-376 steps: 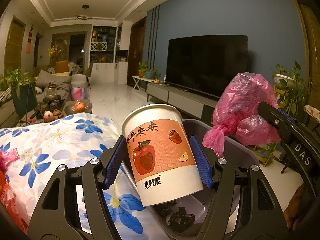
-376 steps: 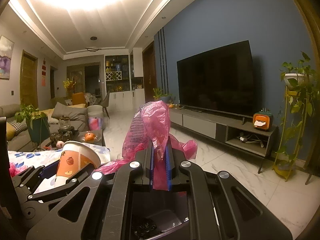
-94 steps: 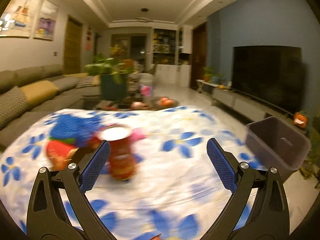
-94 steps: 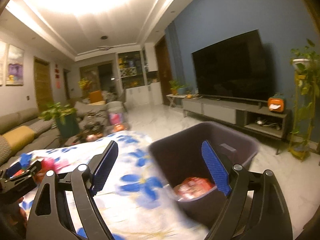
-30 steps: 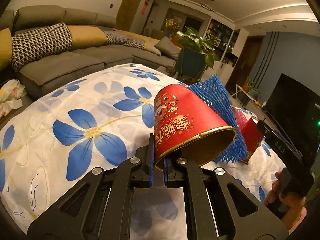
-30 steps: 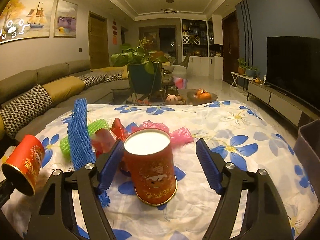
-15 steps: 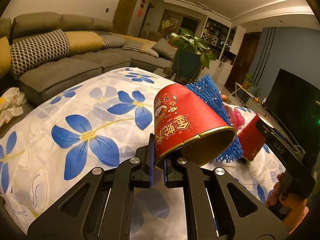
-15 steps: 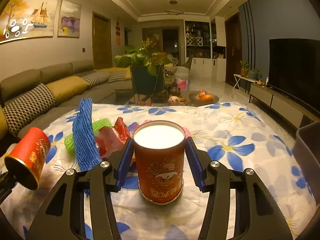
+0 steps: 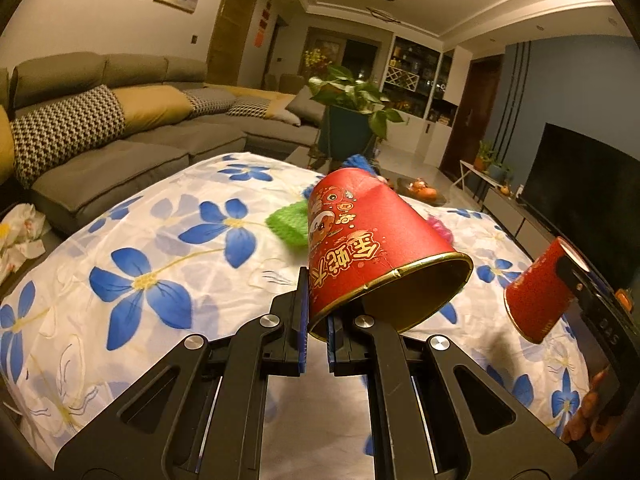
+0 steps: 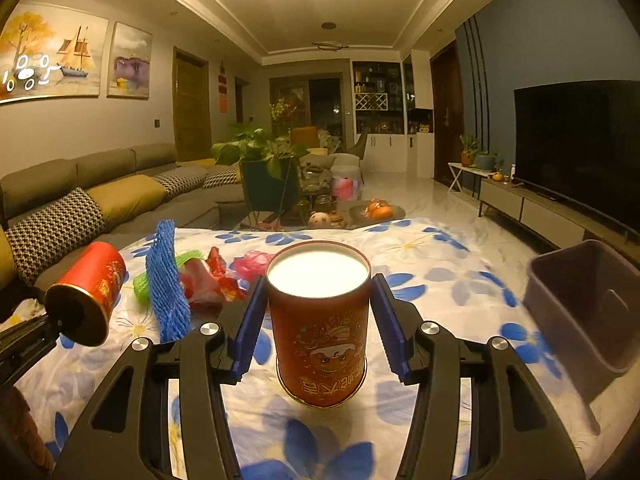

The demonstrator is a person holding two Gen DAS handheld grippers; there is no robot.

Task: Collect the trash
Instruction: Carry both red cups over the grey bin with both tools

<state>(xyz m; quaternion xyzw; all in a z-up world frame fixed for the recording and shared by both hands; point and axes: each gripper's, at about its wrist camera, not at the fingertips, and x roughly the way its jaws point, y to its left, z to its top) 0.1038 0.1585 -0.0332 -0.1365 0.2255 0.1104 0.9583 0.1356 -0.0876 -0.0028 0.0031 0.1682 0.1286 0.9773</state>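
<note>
Nearest in the left wrist view, the left gripper (image 9: 316, 334) is closed narrow on the rim of a red paper cup (image 9: 372, 248). One finger is inside the mouth and one outside, and the cup is tilted, lifted above the flowered tablecloth (image 9: 160, 260).

In the right wrist view, the right gripper (image 10: 318, 320) has its blue pads against both sides of a second red cup (image 10: 320, 320). This cup is bottom up, with its white base on top. The left wrist view shows it in the air, clear of the cloth, so the right gripper holds it.

Just behind the second red cup, to its left, loose trash lies on the tablecloth: a blue foam net (image 10: 166, 280), a green foam net (image 10: 160, 272) behind that, a crumpled red wrapper (image 10: 208, 276) and a pink plastic bag (image 10: 252, 262).

To the right of the second red cup, at the edge of the table, stands the dark bin (image 10: 584, 304). Its inside is not visible, so I cannot tell what it contains.

My judgement: the task is in the middle. Two cups are picked up but not yet dropped in the bin, and the nets, the wrapper and the bag remain to collect after that. Farther behind the table are a potted plant (image 10: 256, 160) and a grey sofa (image 10: 100, 188).
</note>
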